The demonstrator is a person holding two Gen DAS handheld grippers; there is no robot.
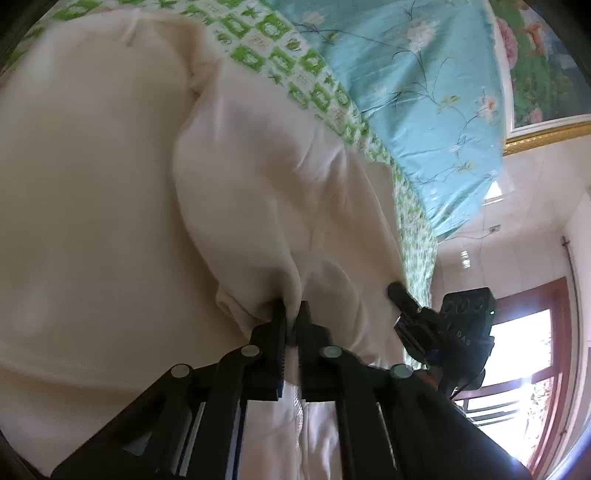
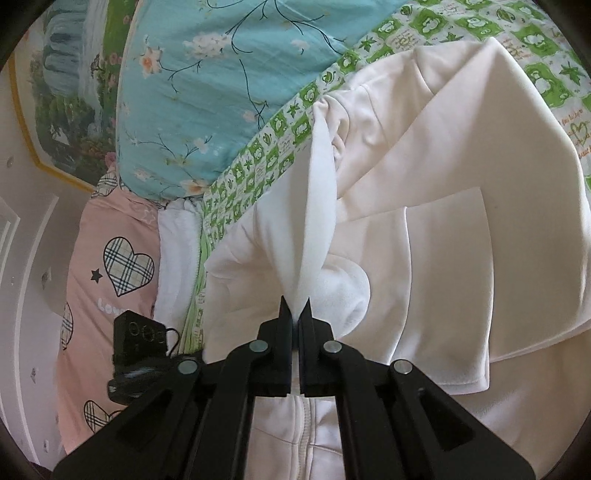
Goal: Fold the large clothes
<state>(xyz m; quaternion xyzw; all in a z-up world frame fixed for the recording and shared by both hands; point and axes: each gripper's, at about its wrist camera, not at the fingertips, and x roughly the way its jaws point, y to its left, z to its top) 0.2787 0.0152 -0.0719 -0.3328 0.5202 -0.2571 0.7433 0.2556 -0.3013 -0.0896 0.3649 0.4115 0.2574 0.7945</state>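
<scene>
A large cream-white zip-up garment [image 1: 110,184] lies spread over the bed and fills most of both views [image 2: 443,240]. My left gripper [image 1: 293,314] is shut on a raised fold of its fabric, with the zipper [image 1: 297,424] running below the fingers. My right gripper [image 2: 295,314] is shut on another pinched ridge of the same garment, which stands up in a peak ahead of the tips. In the left wrist view the right gripper [image 1: 397,291] rests its tip at the garment's right edge. The left gripper's black housing [image 2: 138,336] shows at the lower left of the right wrist view.
A green-and-white patterned sheet [image 1: 258,37] covers the bed [image 2: 480,33]. A turquoise floral quilt [image 1: 406,92] is bunched beyond the garment [image 2: 221,92]. A pink pillow with plaid hearts [image 2: 110,266] lies to the left. A framed painting [image 1: 546,74] and a bright window [image 1: 524,350] are behind.
</scene>
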